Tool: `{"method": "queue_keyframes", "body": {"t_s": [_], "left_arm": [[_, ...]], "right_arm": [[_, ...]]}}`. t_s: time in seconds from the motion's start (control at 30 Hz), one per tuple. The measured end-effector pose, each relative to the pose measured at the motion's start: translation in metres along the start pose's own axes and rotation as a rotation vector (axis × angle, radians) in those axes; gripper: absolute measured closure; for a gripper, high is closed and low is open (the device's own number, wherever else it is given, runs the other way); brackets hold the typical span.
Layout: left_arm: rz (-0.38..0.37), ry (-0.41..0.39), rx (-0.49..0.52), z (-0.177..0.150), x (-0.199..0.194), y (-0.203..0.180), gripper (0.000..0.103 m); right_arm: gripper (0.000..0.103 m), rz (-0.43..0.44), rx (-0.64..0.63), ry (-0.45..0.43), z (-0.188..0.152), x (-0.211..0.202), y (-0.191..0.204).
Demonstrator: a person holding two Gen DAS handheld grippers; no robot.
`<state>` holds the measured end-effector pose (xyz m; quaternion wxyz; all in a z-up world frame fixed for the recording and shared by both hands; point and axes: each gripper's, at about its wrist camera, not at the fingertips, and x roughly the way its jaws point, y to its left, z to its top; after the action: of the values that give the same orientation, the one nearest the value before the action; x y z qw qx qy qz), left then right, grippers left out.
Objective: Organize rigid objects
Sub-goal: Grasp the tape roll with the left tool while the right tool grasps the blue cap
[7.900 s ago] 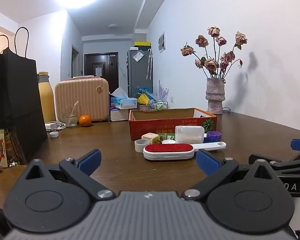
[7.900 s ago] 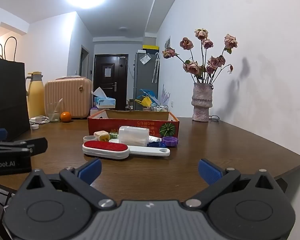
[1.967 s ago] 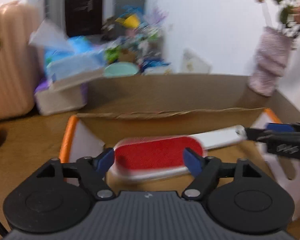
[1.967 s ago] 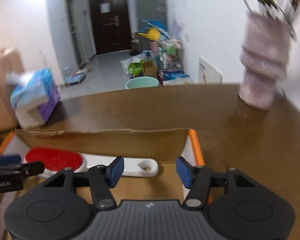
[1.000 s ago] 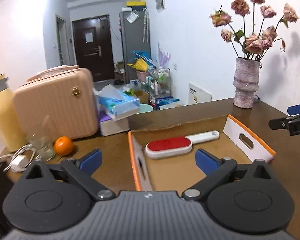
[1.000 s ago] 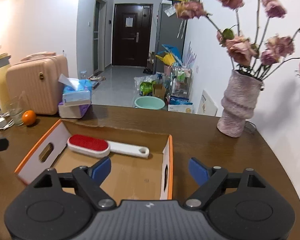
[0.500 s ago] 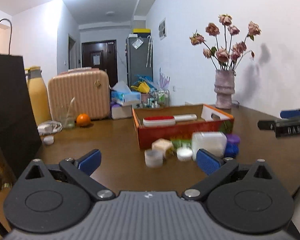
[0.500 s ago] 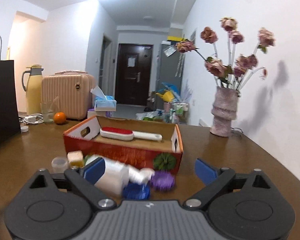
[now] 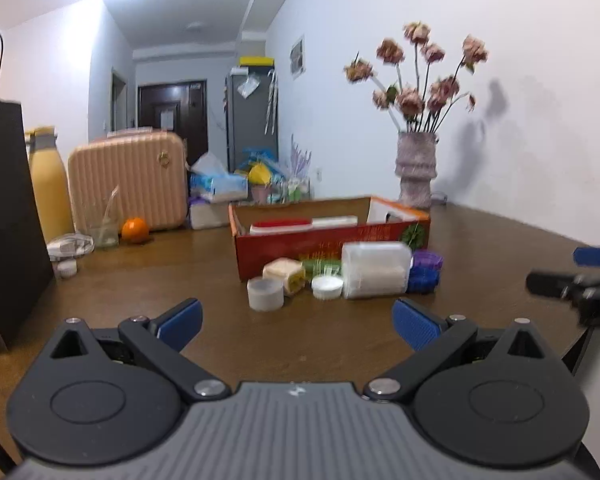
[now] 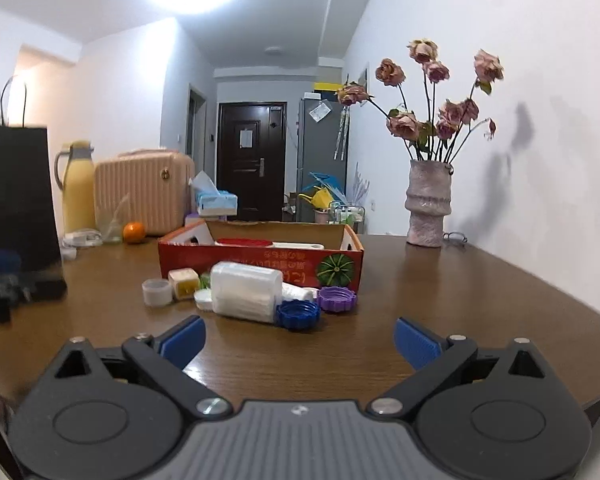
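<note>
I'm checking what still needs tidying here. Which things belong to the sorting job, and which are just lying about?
Job:
red cardboard box
red-and-white lint brush, in the box
clear plastic container
blue lid
purple lid
small white cup

Lying about:
pink vase of dried roses
orange fruit
yellow jug

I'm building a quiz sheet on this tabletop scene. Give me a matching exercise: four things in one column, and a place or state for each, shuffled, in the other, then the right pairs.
Things:
1. lint brush
2. clear container
3. blue cap
4. vase

Places or states:
A. on its side on the table, in front of the box
B. upright near the wall, holding dried roses
C. lying inside the cardboard box
D. on the table beside a purple cap

Pairs: 1-C, 2-A, 3-D, 4-B
</note>
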<state>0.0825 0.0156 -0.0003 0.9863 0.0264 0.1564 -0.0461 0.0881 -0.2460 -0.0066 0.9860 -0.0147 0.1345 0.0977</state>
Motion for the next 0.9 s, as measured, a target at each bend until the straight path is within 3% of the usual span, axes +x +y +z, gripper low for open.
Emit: {"method": "queue_keyframes", "body": {"t_s": [0.27, 0.5, 0.73, 0.9], "left_arm": [[0.048, 0.067, -0.018, -0.011, 0.015, 0.002, 0.0], [0.013, 0.135, -0.057, -0.019, 0.044, 0.001, 0.0], [0.013, 0.163, 0.07, 0.007, 0.116, -0.008, 0.0], [-0.008, 0.206, 0.054, 0.027, 0.173, 0.015, 0.0]], "right_arm": [[0.002, -0.029, 0.014, 0.072, -0.011, 0.019, 0.0], [0.003, -0.05, -0.005, 0.126, -0.017, 0.041, -0.008], [0.015, -0.006, 0.061, 0.202, -0.001, 0.108, -0.02], [0.016, 0.011, 0.095, 0.236, 0.011, 0.153, -0.03]]}}
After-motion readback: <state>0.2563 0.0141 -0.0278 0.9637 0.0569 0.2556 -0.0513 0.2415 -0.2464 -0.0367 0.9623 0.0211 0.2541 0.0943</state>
